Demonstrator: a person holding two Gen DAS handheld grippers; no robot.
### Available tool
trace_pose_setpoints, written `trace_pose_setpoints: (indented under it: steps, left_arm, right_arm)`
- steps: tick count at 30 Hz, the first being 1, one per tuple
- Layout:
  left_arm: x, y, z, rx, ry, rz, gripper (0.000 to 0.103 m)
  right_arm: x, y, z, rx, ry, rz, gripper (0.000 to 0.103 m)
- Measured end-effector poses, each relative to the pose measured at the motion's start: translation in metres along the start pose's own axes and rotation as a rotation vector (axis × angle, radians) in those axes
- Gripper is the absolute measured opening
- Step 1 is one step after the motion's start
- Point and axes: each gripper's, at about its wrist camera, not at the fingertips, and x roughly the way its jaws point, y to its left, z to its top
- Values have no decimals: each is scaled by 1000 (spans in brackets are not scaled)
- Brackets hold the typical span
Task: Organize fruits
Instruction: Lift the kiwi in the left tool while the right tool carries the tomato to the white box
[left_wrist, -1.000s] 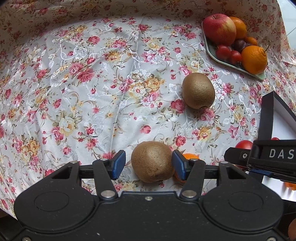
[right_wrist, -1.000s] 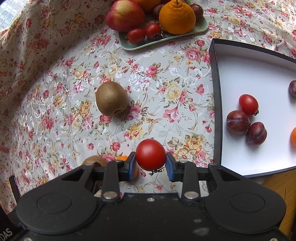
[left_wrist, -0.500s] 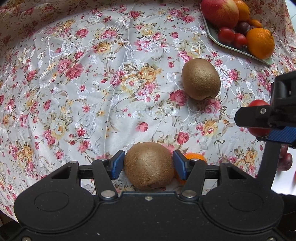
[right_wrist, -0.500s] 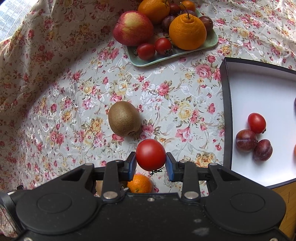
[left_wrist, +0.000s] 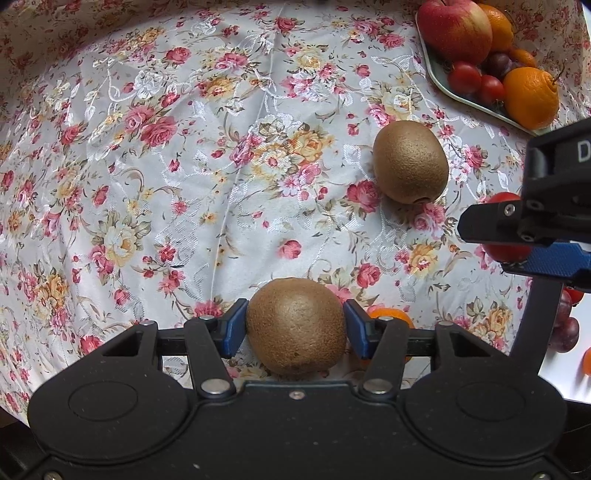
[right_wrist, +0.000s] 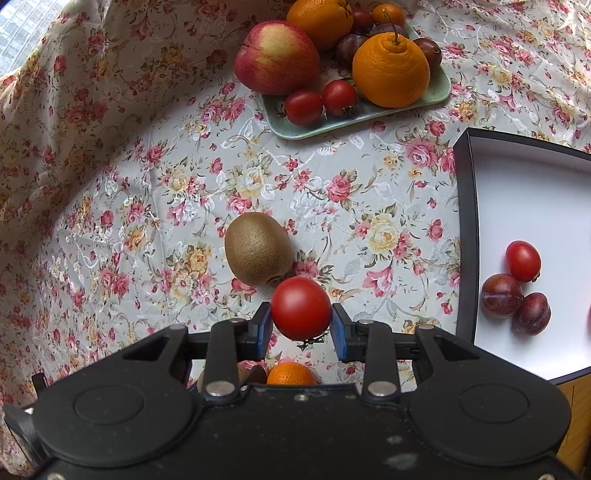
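My left gripper is shut on a brown kiwi, close above the floral tablecloth. My right gripper is shut on a red tomato and holds it above the cloth; it shows at the right edge of the left wrist view. A second kiwi lies loose on the cloth just beyond the tomato. A small orange lies on the cloth below both grippers.
A green tray at the back holds an apple, oranges, two tomatoes and plums. A black-rimmed white box at the right holds a tomato and two plums.
The right gripper has carried the tomato forward and up, toward the loose kiwi. The left gripper has closed on its kiwi and moved slightly forward.
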Motion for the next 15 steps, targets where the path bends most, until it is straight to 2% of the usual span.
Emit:
trace_pose_setpoints:
  steps: [5,15]
  left_arm:
    - [-16,6,6,-17,-59,40,60]
    - [-47,33,20,-103,-151,65,60]
  right_arm:
    - [0,1,-1,-9,0,-3,35]
    - [3,8,-4,-39,3,-12,35]
